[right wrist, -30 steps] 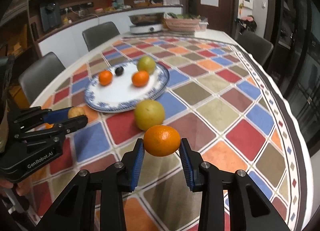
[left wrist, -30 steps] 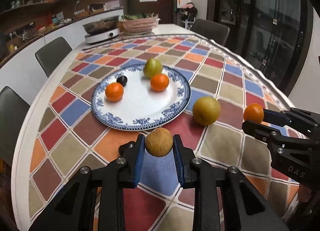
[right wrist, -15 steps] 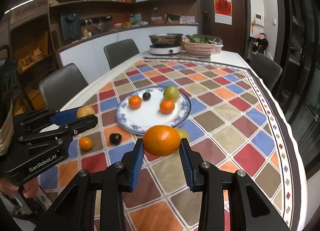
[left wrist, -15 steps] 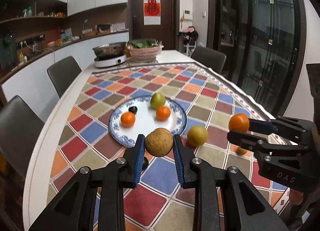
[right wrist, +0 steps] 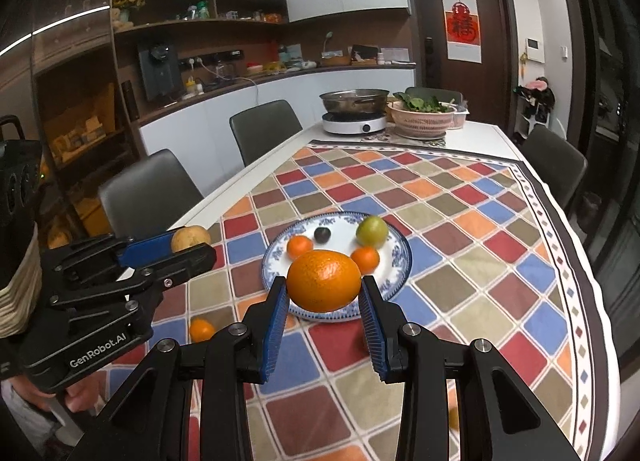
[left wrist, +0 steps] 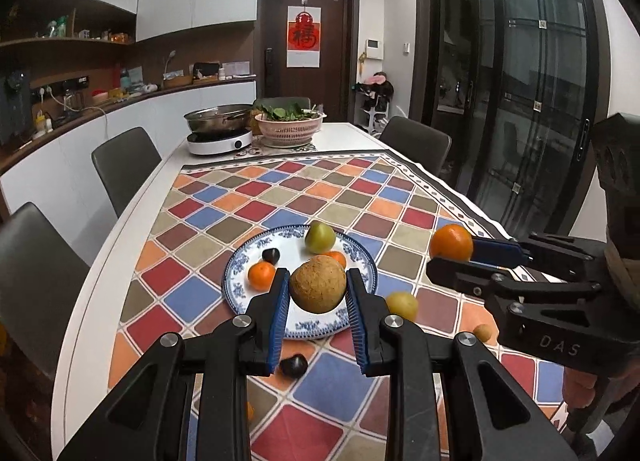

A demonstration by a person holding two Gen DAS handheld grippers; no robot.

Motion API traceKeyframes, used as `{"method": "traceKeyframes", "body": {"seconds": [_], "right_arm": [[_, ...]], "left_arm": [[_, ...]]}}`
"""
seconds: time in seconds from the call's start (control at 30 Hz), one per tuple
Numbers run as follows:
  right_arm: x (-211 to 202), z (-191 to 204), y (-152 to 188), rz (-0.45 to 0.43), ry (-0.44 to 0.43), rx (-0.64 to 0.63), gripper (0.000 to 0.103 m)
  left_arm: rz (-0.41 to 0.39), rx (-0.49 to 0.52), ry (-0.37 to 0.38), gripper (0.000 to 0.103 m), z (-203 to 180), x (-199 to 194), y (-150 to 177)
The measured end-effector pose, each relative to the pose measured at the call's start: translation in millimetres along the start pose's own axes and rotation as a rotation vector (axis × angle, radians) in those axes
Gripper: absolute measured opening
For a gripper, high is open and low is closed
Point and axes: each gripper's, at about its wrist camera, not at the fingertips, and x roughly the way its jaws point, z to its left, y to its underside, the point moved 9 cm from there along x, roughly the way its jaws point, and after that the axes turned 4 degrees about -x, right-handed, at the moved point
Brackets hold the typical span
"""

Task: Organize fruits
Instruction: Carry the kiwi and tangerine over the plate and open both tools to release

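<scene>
Table: long white dining table (left wrist: 120, 229), with grey chairs along both sides.
Cloth: checked tablecloth of red, blue, orange and olive squares (left wrist: 280, 197), covering the near part of the table.
Cooker: white round induction hob (left wrist: 220, 141) carrying a steel pan, at the table's far end.
Basket: pink plastic colander of green leaves (left wrist: 290, 127), just beside the hob.
Plate: round white plate with blue patterned rim (right wrist: 400, 257), on the cloth ahead of both grippers.
Plate contents: green round fruit (right wrist: 372, 231) at the far rim; two small orange tangerines (right wrist: 300, 246); one small dark plum (right wrist: 322, 234) between the green fruit and a tangerine.
Left gripper: black two-finger claw with blue pads (left wrist: 318, 291), raised above the cloth; jaws closed partway onto a brown rough-skinned round fruit (left wrist: 318, 289), pinched between both pads.
Right gripper: matching black claw (right wrist: 324, 287), raised alongside; jaws closed partway onto a large orange (right wrist: 324, 281), held at its sides.
Loose on cloth: yellow-green round fruit (left wrist: 402, 305) just beside the plate's near right rim; dark plum (left wrist: 294, 365) near the plate's near edge; small tangerine (right wrist: 201, 330) left of the plate; small brown fruit (left wrist: 481, 332) to the right.
</scene>
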Motion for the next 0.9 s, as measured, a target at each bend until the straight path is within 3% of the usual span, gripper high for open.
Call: {"method": "traceKeyframes", "body": {"seconds": [0.4,0.9], "right_arm": [[54.0,-7.2,-28.5,0.063,-0.021,-0.051,0.037],[146.3,-30.1,-32.3,0.205,-0.077,-0.084,0.037]], "left_arm": [[0.038,0.034,-0.013,0.028,22.8,46.0,-19.5],[0.143,0.080,0.047,0.028,43.9,133.9,-19.2]]}}
